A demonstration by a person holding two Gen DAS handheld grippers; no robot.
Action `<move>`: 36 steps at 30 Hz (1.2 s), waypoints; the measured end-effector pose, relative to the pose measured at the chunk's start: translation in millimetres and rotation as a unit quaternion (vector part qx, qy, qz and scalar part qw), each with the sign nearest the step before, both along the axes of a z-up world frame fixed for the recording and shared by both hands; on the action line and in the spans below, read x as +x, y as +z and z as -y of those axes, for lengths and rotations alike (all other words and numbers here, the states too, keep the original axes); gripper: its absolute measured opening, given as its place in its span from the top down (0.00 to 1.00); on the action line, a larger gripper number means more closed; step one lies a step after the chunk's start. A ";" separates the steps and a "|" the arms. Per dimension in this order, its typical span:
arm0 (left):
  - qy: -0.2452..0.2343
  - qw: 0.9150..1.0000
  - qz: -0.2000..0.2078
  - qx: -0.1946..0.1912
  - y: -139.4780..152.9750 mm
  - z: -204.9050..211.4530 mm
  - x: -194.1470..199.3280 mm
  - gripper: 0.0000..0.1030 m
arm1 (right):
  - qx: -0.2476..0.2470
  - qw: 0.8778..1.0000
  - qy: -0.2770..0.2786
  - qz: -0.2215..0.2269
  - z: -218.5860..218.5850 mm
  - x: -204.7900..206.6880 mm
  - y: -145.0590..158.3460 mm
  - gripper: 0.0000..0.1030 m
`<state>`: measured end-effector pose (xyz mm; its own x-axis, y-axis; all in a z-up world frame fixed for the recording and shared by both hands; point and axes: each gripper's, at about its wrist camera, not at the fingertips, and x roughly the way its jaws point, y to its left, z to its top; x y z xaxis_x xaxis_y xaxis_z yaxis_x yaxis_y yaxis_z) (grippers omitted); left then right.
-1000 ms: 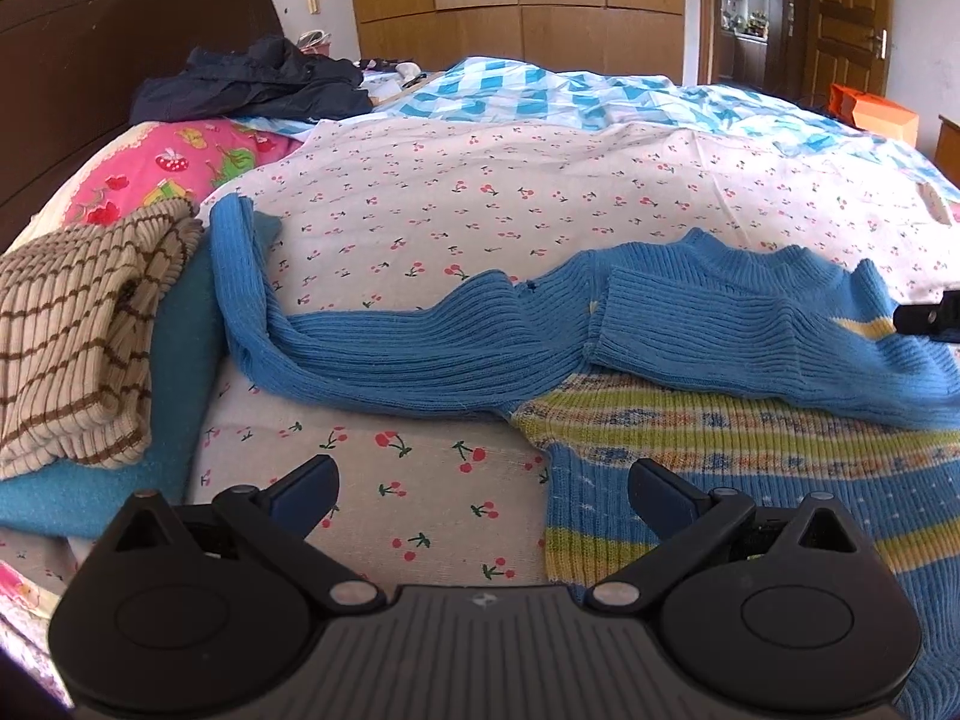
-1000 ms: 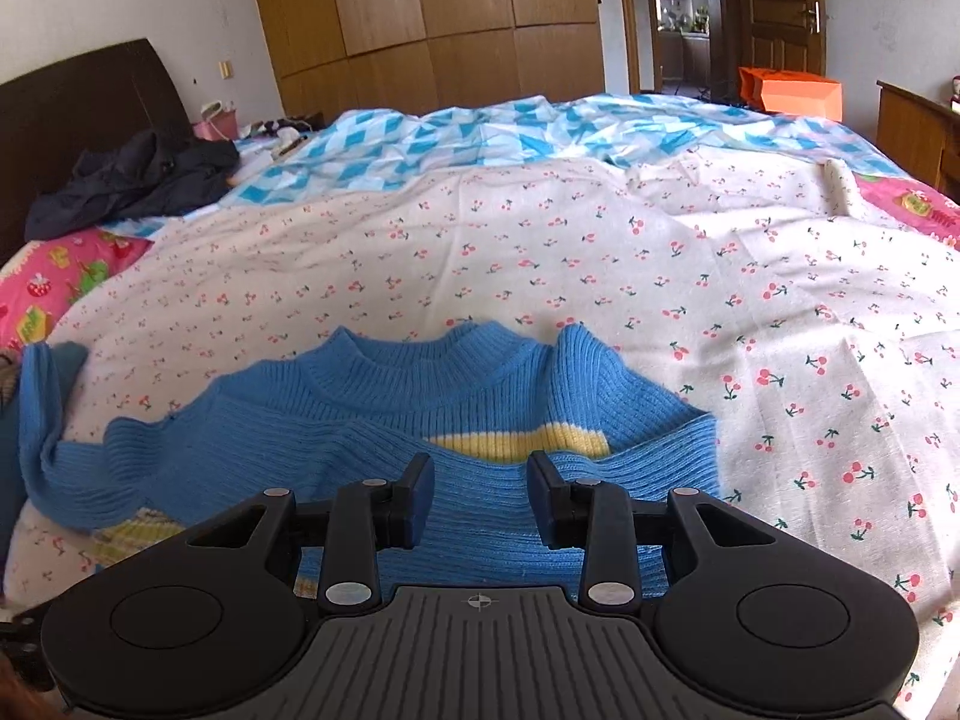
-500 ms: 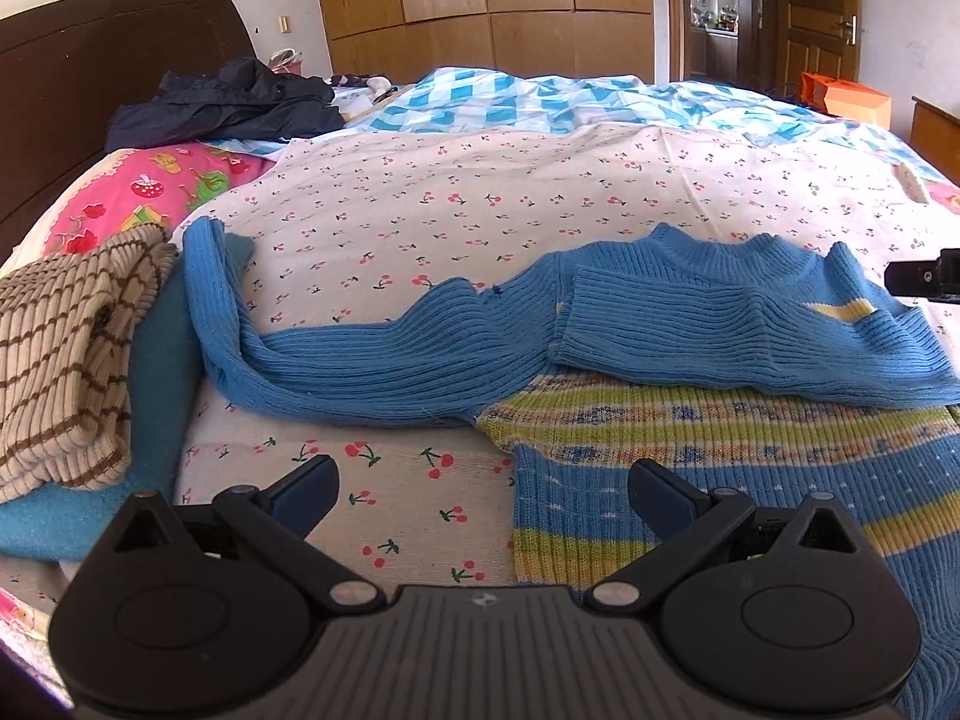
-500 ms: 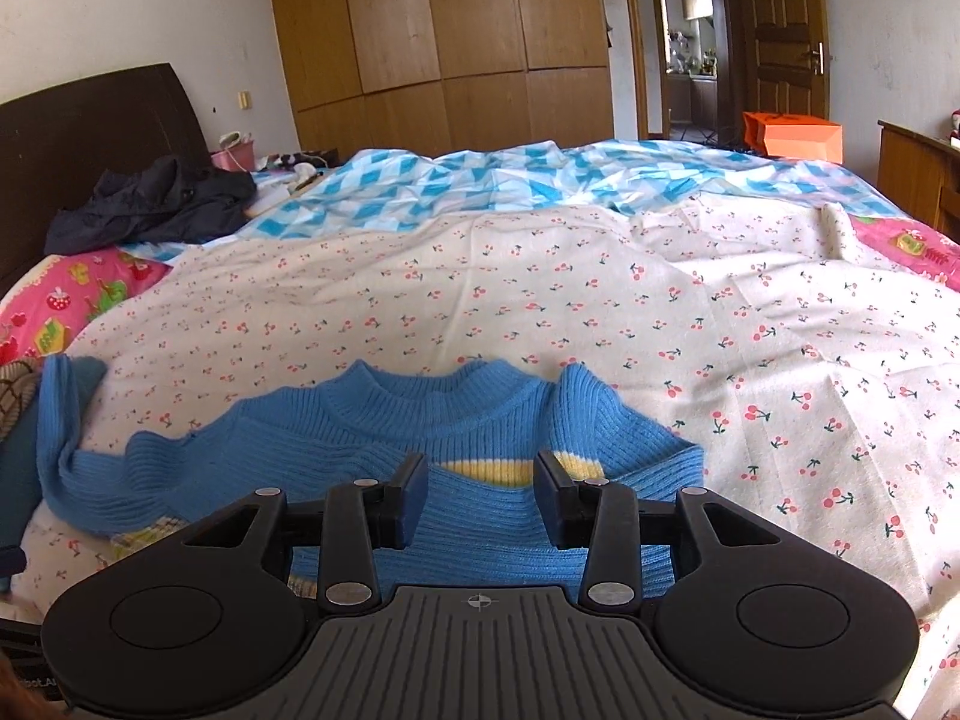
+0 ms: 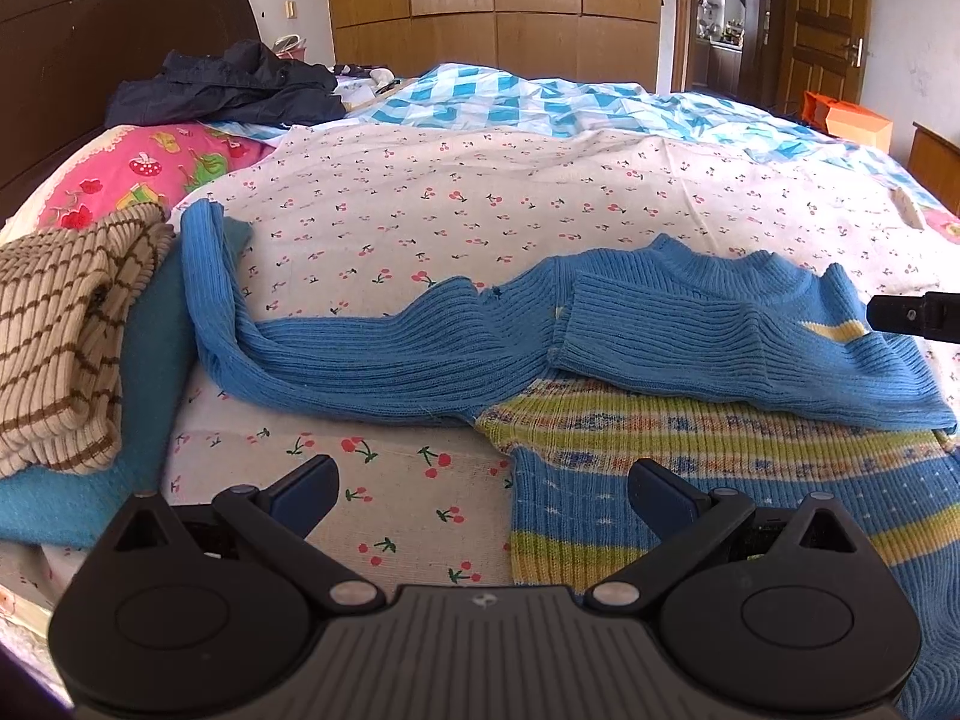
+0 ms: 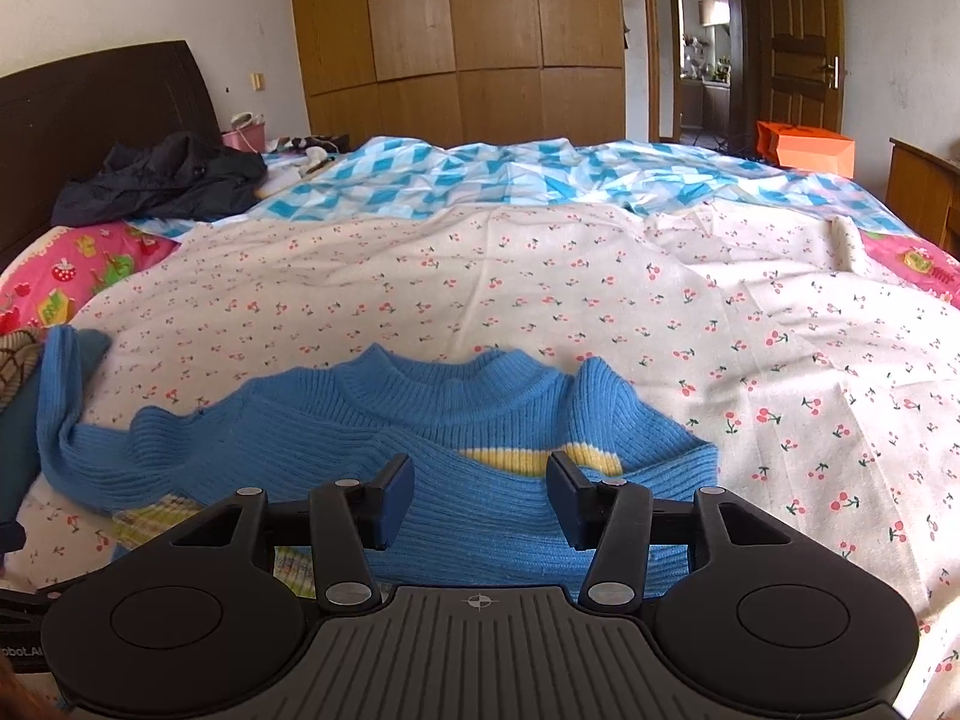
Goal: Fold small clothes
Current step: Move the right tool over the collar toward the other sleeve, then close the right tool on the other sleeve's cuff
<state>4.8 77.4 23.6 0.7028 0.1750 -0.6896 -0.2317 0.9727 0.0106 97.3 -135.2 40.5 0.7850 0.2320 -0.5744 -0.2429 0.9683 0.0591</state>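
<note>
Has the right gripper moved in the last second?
Yes. The right gripper has tilted up and pulled back: the wardrobe shows more height, and the blue sweater sits lower in view.

The left hand-held gripper [image 5: 483,495] hovers with its jaws wide apart and nothing between them, over the cherry-print sheet [image 5: 456,222] on the bed. A blue sweater [image 5: 690,348] lies on the sheet, one sleeve [image 5: 660,330] folded across its chest, the other sleeve [image 5: 252,330] stretched left toward a striped beige knit [image 5: 54,330]. The right gripper's tip [image 5: 912,315] shows at the right edge.
</note>
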 end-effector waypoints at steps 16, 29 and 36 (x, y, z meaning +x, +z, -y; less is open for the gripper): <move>0.037 0.997 0.010 -0.061 6.7 -27.5 -3.1 0.00 | -0.020 1.000 0.018 0.009 -21.4 -3.3 4.5 0.53; 0.152 0.986 0.049 -0.049 19.4 -111.3 20.4 0.02 | -0.022 0.998 0.062 -0.011 -53.6 -4.3 -9.6 0.53; 0.151 0.986 0.030 -0.066 3.0 -101.2 31.4 0.10 | -0.023 0.992 0.125 -0.002 -91.5 6.2 4.3 0.53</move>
<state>36.2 178.7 26.5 0.6720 0.2942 -0.6796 -0.5082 0.8507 -0.1343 103.6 -43.6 44.8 0.7036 0.3934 -0.5917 -0.4759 0.8793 0.0186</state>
